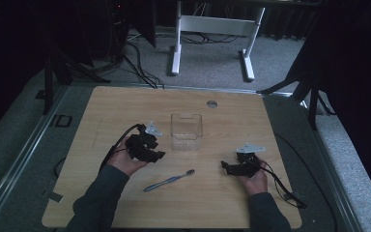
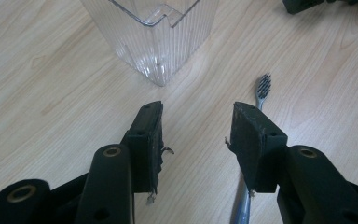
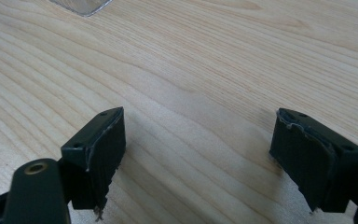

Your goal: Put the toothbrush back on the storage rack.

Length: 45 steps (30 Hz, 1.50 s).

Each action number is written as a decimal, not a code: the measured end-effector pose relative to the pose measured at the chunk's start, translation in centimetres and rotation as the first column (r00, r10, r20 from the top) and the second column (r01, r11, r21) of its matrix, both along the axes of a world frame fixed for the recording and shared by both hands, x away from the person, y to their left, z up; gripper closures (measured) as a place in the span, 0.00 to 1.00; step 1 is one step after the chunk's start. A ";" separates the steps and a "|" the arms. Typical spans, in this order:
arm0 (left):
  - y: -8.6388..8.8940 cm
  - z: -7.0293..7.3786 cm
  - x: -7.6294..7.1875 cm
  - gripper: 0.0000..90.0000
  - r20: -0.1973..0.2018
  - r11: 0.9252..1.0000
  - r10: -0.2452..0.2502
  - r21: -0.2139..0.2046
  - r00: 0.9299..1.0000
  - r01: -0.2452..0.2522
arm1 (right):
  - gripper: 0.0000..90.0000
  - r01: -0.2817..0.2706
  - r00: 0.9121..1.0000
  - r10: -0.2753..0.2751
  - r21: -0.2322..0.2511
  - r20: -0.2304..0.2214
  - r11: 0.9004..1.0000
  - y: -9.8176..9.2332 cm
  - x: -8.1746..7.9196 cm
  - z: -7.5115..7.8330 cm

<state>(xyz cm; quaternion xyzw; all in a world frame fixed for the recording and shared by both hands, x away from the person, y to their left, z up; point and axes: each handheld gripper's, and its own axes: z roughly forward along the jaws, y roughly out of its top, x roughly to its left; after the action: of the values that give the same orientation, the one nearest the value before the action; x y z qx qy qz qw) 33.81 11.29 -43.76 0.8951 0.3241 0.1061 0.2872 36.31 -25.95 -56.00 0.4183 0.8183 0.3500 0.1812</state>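
A clear ribbed plastic container (image 1: 187,131) (image 2: 151,32) stands empty at the middle of the wooden table (image 1: 125,104). A blue-grey toothbrush (image 1: 168,181) (image 2: 262,88) lies flat in front of it, bristle head toward the right. My left gripper (image 1: 158,155) (image 2: 196,140) hovers just left of the container, jaws open and empty; the toothbrush handle passes under its right jaw. My right gripper (image 1: 224,166) (image 3: 198,154) rests low at the right, pointing left, jaws wide open over bare wood.
A round grommet hole (image 1: 212,103) sits near the table's far edge. Beyond the table stand a white desk frame (image 1: 212,34) and dark tripod legs on grey carpet. Cables trail from both grippers.
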 end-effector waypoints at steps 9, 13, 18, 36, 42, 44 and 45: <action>-1.0 -0.6 -0.1 0.61 -0.030 0.999 -0.027 0.040 0.999 0.029 | 0.19 0.001 1.000 -0.001 0.000 -0.001 1.000 0.0 0.0 0.0; -1.3 -0.9 0.0 0.61 -0.040 0.998 -0.036 0.057 0.999 0.038 | 0.19 0.001 1.000 -0.001 0.001 -0.001 1.000 0.0 0.0 0.0; -1.7 -1.1 0.1 0.62 -0.058 0.997 -0.047 0.061 0.997 0.050 | 0.19 0.001 1.000 -0.001 0.001 -0.002 1.000 0.0 0.0 0.0; -3.1 -1.7 0.1 0.63 -0.097 0.988 -0.091 0.114 0.991 0.102 | 0.19 0.000 1.000 0.000 0.000 -0.001 1.000 0.0 0.0 0.0; -3.4 -2.0 0.3 0.64 -0.116 0.985 -0.099 0.130 0.988 0.113 | 0.19 0.000 1.000 0.000 0.000 -0.001 1.000 0.0 0.0 0.0; -3.6 -2.2 0.3 0.64 -0.126 0.984 -0.098 0.133 0.987 0.115 | 0.19 0.001 1.000 -0.001 0.001 -0.001 1.000 0.0 0.0 0.0; -3.7 -2.3 0.4 0.64 -0.131 0.982 -0.104 0.142 0.986 0.122 | 0.19 0.001 1.000 -0.001 0.001 -0.001 1.000 0.0 0.0 0.0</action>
<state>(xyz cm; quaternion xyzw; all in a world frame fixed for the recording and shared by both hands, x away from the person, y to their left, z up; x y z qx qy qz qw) 34.16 7.60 -46.04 0.9359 0.2810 0.0583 0.2045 36.30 -25.94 -56.00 0.4189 0.8181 0.3501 0.1808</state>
